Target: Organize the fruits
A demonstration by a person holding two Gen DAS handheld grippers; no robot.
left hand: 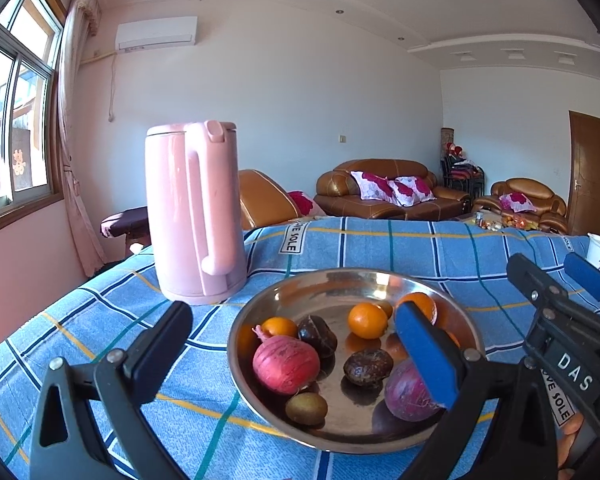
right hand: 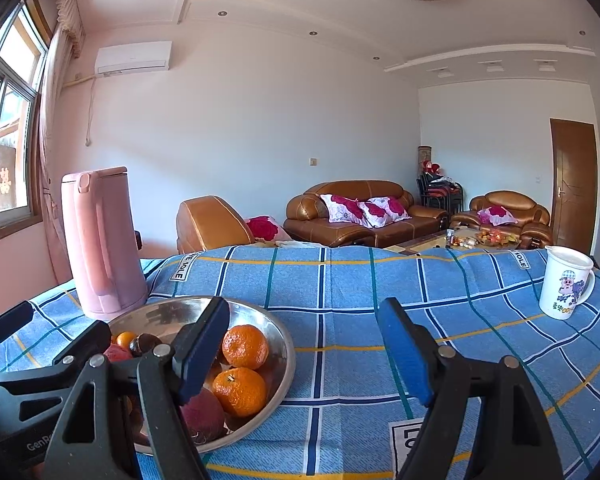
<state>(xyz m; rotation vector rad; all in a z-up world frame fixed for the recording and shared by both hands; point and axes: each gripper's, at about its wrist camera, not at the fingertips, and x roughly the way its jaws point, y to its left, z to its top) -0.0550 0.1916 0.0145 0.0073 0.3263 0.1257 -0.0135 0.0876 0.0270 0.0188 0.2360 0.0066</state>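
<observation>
A steel bowl [left hand: 324,292] on the blue checked tablecloth holds a red onion [left hand: 286,364], a purple onion [left hand: 408,396], three oranges [left hand: 367,321], two dark passion fruits [left hand: 368,367] and a green-brown kiwi [left hand: 306,408]. My left gripper [left hand: 296,348] hangs open over the bowl's near side, its blue pad [left hand: 424,356] in front of the purple onion and gripping nothing. My right gripper [right hand: 304,348] is open over bare cloth just right of the bowl [right hand: 288,356]. Two oranges [right hand: 245,346] lie beside its left finger.
A tall pink kettle [left hand: 196,216] stands on the table behind and left of the bowl. A white cartoon mug [right hand: 566,284] sits at the far right. The other gripper shows in each view's edge [left hand: 560,276] [right hand: 46,336]. Brown sofas [right hand: 356,212] stand beyond the table.
</observation>
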